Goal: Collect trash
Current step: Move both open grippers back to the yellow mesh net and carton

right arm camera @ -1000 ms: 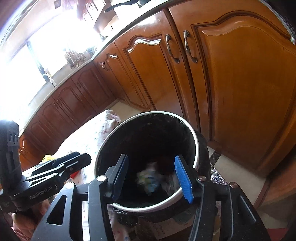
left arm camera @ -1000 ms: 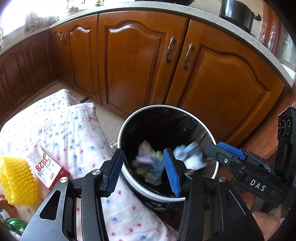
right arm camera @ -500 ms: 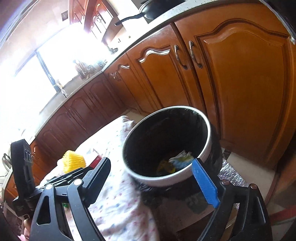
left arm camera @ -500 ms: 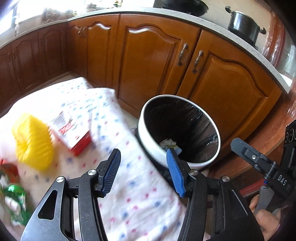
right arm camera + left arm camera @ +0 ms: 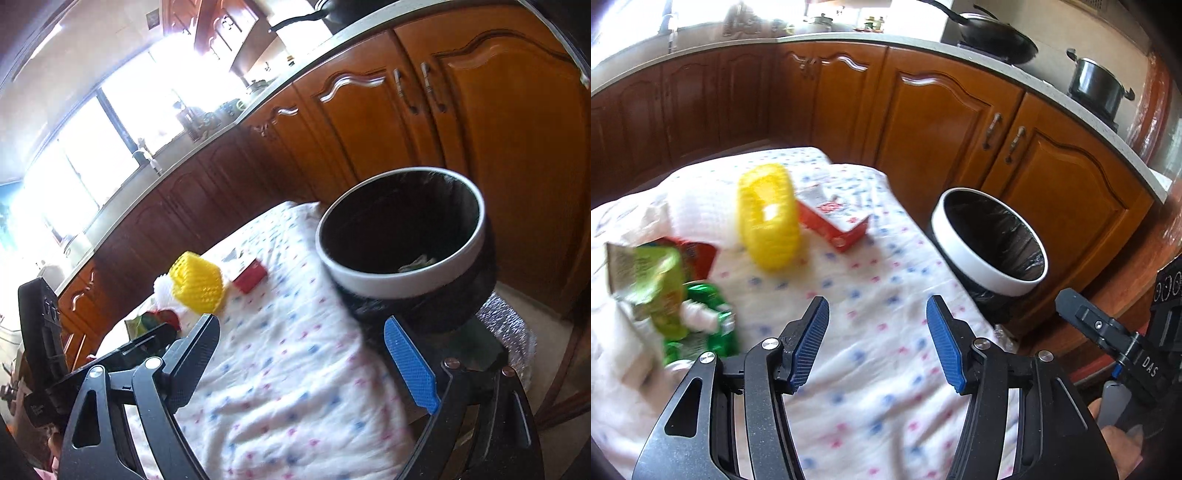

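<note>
A round bin [image 5: 990, 242] with a white rim and black liner stands beside the cloth-covered table [image 5: 871, 317]; it also shows in the right wrist view [image 5: 402, 243], with some crumpled trash [image 5: 415, 263] inside. On the cloth lie a yellow mesh basket [image 5: 767, 218], a red and white carton [image 5: 833, 221], green wrappers [image 5: 698, 325] and a pale green packet [image 5: 646, 273]. My left gripper [image 5: 877, 343] is open and empty above the cloth. My right gripper [image 5: 301, 363] is open and empty over the cloth, below the bin; it also shows in the left wrist view [image 5: 1100, 336].
Wooden cabinet doors [image 5: 945, 136] run behind the table and bin under a light worktop [image 5: 997, 70]. A black pan [image 5: 997, 38] and a pot [image 5: 1097, 86] sit on the stove. Silver padding [image 5: 509, 328] lies under the bin.
Both grippers have pulled back from over the bin and swung left across the cloth. The trash seen falling a second ago now lies in the bin. The basket, carton and wrappers came into view.
</note>
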### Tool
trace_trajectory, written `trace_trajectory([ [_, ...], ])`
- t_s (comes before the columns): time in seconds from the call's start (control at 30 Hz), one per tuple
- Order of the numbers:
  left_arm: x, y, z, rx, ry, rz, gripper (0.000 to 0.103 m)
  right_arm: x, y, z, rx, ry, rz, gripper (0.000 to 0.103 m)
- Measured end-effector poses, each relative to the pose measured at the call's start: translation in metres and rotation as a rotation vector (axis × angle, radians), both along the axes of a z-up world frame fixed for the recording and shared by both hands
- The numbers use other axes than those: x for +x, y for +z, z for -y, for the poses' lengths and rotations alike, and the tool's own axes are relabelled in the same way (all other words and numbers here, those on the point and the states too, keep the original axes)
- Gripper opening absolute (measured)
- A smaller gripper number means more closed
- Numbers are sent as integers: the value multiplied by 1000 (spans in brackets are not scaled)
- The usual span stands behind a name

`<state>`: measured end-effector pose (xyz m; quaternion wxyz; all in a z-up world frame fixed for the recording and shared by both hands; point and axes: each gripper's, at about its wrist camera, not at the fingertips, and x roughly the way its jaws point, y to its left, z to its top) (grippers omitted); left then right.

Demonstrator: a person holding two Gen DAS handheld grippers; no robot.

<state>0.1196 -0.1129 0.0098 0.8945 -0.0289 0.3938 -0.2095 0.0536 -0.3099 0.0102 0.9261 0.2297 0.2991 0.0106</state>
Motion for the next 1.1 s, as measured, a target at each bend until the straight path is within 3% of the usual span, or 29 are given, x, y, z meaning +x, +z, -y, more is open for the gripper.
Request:
trace_trajectory([
  [0.43,-4,2,-61,-23,86,-4,56,19,-1,-37,-42,82,-20,92],
  [0.93,22,4,-85,-21,124,-9,56,62,2,-58,-112,183,-42,92],
  [1.1,36,6,-83,10,136,-9,56,89,1,-67,-187,241,-50,92],
])
